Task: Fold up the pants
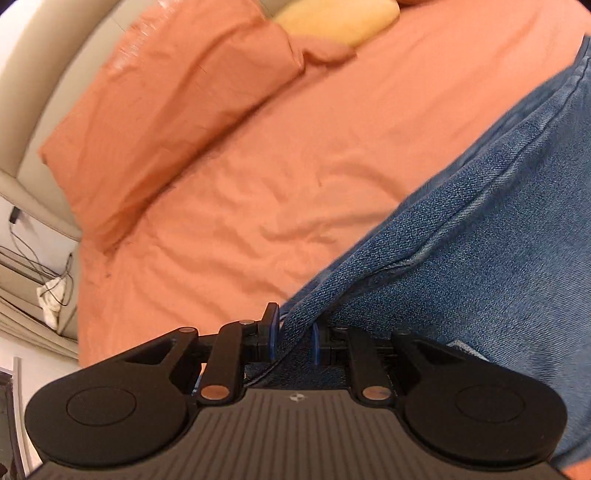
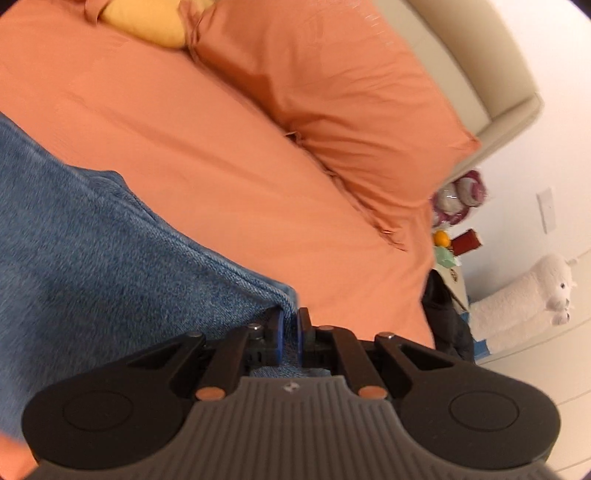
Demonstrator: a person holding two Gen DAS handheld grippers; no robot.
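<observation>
Both grippers clamped on jeans [image 1: 480, 240]: left gripper [image 1: 293, 332] and right gripper [image 2: 290, 332] each pinch an edge, denim stretched between them above bed [image 1: 258, 184], pillows ahead.

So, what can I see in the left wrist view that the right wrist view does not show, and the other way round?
Only the left wrist view shows the cables and a white cloth on the floor beside the bed, and the left gripper shut on the jeans.

Only the right wrist view shows a white plush llama, an orange, a red box, and the right gripper shut on the jeans' edge.

Both show the orange sheet, an orange pillow, a yellow pillow and the beige headboard.
</observation>
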